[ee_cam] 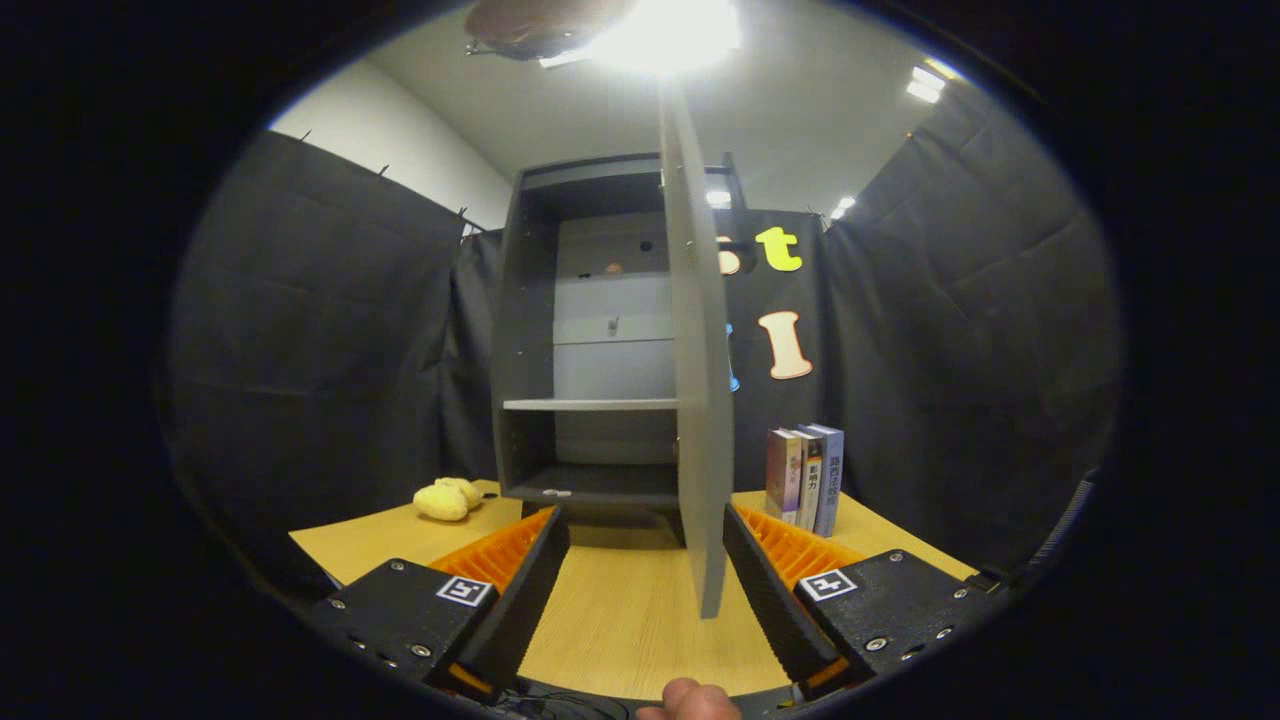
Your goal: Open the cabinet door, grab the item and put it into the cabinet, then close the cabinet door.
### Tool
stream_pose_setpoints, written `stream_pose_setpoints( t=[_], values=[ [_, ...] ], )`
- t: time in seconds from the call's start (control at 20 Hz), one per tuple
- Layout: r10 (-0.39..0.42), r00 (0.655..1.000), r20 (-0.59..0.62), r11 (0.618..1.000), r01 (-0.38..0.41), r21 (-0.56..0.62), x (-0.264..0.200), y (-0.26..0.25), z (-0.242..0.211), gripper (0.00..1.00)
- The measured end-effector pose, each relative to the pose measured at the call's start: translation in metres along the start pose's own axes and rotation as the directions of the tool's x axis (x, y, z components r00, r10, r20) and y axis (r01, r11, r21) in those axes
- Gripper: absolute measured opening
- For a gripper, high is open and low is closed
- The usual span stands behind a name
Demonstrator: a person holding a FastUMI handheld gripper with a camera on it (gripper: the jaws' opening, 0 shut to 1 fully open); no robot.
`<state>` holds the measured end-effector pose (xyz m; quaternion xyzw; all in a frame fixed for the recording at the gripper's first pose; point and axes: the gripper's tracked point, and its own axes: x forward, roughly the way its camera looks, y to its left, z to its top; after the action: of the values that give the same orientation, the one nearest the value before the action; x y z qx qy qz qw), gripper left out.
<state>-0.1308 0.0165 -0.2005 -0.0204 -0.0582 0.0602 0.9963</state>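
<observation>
**Fingers spread around the swung-out door edge**

Fingertip of a person (688, 697), mostly cut off, shows nearest, at the gripper's base. Gripper (646, 520) fingers stand apart over the wooden table (620, 610); the cabinet door (697, 400), seen edge-on, hangs between them, close to the right finger, contact unclear. Beyond, the cabinet (590, 330) stands open, its right side hidden by the door. A yellow plush toy (447, 498) lies left of it; three upright books (806, 480) stand right.
</observation>
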Motion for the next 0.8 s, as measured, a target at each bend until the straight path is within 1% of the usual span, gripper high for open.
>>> stream_pose_setpoints(
  t=[0.15, 0.25, 0.4, 0.55, 0.6, 0.65, 0.8],
  values=[
    [0.026, 0.999, -0.032, 1.000, -0.025, 0.011, -0.007, 0.048, -0.044, 0.95],
    [0.059, 0.996, -0.066, 0.998, -0.058, 0.012, -0.005, 0.081, -0.075, 0.96],
    [0.072, 0.993, -0.089, 0.997, -0.071, 0.014, 0.012, 0.117, -0.118, 0.96],
    [0.064, 0.988, -0.138, 0.998, -0.060, 0.034, 0.026, 0.140, -0.162, 0.96],
    [0.046, 0.987, -0.152, 0.999, -0.043, 0.024, 0.031, 0.144, -0.176, 0.96],
    [0.030, 0.987, -0.159, 0.999, -0.028, 0.014, 0.035, 0.147, -0.184, 0.96],
    [0.012, 0.987, -0.163, 0.999, -0.007, 0.035, 0.049, 0.166, -0.200, 0.96]
  ],
)
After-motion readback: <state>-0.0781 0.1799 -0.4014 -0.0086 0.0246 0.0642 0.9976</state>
